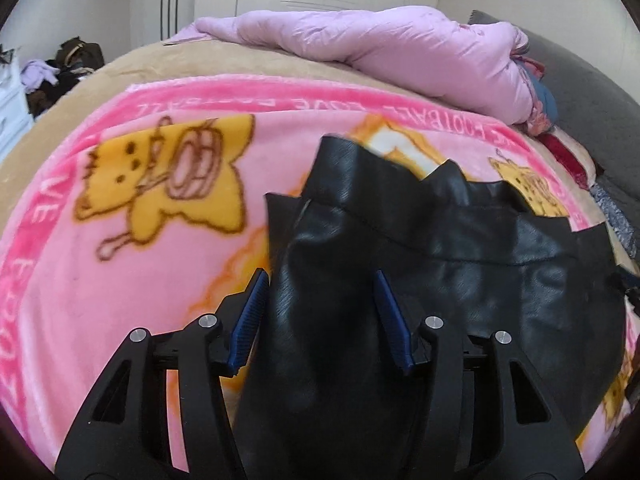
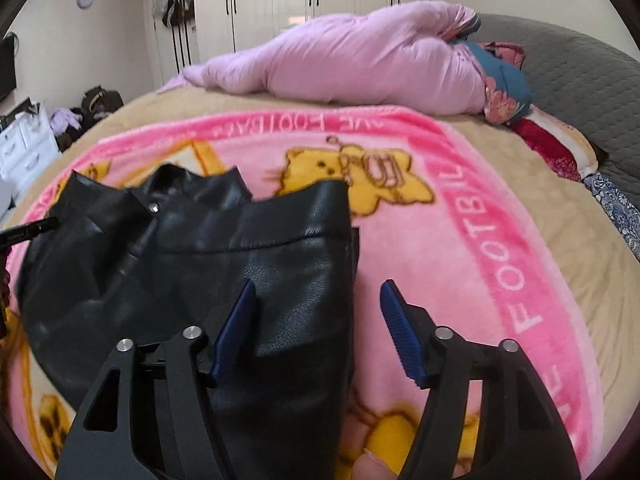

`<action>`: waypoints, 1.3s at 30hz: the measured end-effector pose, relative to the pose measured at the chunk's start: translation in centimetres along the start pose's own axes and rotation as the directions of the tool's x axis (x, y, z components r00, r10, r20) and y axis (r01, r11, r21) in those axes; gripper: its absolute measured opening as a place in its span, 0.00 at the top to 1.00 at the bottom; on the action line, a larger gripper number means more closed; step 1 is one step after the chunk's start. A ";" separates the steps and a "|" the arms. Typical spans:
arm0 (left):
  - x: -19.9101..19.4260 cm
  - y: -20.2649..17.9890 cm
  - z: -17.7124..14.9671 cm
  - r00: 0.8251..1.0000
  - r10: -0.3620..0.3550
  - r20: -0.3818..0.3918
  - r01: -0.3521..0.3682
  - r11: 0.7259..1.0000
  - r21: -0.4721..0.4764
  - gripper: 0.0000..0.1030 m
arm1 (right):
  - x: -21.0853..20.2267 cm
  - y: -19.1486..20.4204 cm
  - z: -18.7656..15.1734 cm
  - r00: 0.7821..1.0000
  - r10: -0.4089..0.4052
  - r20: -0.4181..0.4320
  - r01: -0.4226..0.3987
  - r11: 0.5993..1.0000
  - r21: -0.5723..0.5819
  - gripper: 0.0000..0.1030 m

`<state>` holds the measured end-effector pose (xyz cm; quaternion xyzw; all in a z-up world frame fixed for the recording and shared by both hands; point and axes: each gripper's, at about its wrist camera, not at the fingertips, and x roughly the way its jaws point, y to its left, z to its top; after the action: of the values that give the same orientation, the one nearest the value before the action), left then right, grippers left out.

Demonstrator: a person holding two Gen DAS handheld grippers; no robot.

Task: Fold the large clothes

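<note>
A black leather jacket (image 1: 420, 264) lies spread on a pink cartoon blanket (image 1: 132, 264) on the bed. My left gripper (image 1: 320, 276) is open, its blue pads on either side of the jacket's left sleeve, which runs toward the camera. In the right wrist view the jacket (image 2: 192, 264) lies left of centre, its right sleeve running down to the frame's bottom. My right gripper (image 2: 318, 286) is open over the sleeve's right edge, left pad above the leather, right pad above the blanket (image 2: 480, 264).
A lilac duvet (image 1: 400, 52) is piled at the bed's far side, with a grey headboard (image 2: 580, 80) to the right. White wardrobes (image 2: 312, 0) stand behind. A white drawer unit (image 2: 24, 152) and piled clothes (image 2: 88, 116) are at the left.
</note>
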<state>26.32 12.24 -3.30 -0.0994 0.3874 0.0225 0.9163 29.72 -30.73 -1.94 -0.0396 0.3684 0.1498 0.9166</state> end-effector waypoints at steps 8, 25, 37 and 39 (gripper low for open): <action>-3.3 0.4 1.3 0.984 -0.036 0.177 0.048 0.997 -0.060 0.94 | -1.7 -0.9 1.7 0.990 0.055 0.126 -0.069 0.992 0.110 0.96; 2.7 0.9 2.6 0.992 0.069 0.104 -0.057 0.992 -0.114 0.84 | 4.7 -1.9 2.2 0.998 -0.058 0.034 0.051 0.985 0.165 0.90; 3.3 2.8 1.3 0.995 0.017 0.098 0.003 0.978 -0.207 0.69 | 5.9 -1.6 1.2 0.996 -0.088 -0.031 0.092 0.982 0.165 0.84; 2.7 2.4 1.4 0.993 0.035 0.111 -0.013 0.982 -0.191 0.69 | 5.6 -1.7 1.2 0.995 -0.090 -0.031 0.094 0.981 0.172 0.81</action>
<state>28.88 14.77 -4.69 -0.1801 0.3317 0.0760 0.9229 34.89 -30.75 -5.00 0.0213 0.3884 0.0740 0.9182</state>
